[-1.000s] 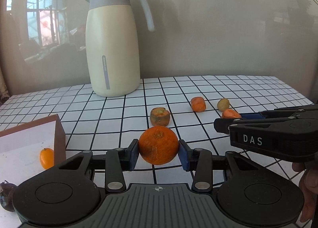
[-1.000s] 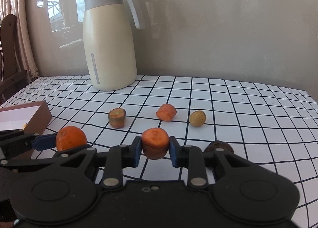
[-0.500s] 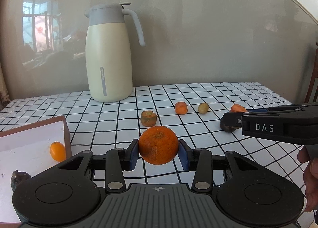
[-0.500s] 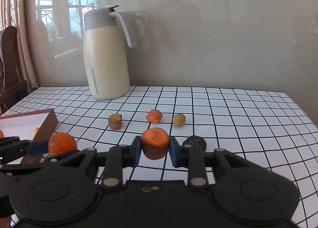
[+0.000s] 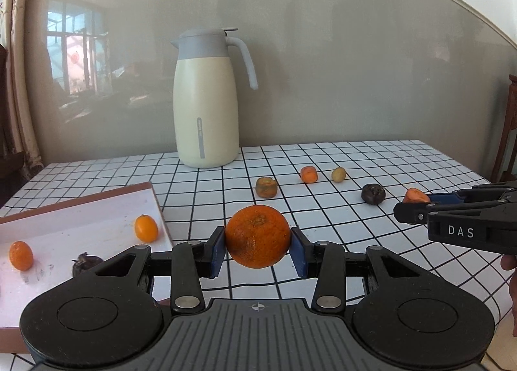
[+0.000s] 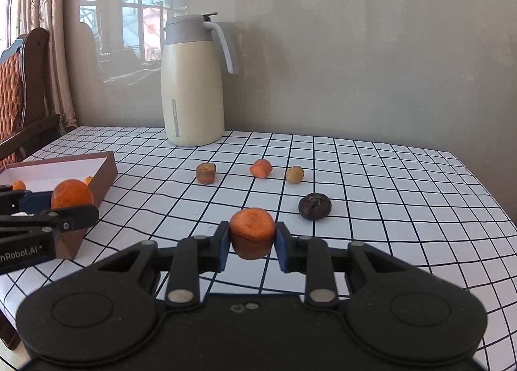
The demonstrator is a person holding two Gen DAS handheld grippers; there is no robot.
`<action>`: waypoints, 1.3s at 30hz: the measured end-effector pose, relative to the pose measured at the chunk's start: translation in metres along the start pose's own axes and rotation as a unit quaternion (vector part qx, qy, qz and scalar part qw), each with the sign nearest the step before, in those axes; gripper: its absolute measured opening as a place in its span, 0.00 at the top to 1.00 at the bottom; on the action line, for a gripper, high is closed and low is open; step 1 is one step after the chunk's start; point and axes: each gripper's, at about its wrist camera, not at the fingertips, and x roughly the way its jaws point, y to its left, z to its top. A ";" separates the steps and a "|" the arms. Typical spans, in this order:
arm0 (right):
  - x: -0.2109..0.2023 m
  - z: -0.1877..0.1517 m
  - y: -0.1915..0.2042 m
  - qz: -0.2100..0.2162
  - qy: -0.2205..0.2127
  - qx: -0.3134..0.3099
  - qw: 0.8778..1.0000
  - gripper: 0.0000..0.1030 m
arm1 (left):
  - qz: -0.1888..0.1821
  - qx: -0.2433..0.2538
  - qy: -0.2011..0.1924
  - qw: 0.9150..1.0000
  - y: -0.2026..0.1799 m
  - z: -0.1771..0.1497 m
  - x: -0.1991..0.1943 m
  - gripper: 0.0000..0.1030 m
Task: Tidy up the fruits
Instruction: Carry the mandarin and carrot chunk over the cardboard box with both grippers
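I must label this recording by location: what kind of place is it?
Probably a dining room in a home: a table with a white black-grid cloth, a cream thermos jug with grey lid against the wall, and a carved wooden chair with orange upholstery beside a curtained window.

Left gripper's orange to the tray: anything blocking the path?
Nothing visible. The left gripper holds the orange just right of the tray; only the low tray wall lies between. The tray holds three small fruits, with bare floor left.
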 end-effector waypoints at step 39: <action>-0.012 0.026 0.163 0.198 -0.066 -0.134 0.969 0.80 | 0.160 -0.036 -0.028 0.986 0.159 -0.044 -0.100 0.59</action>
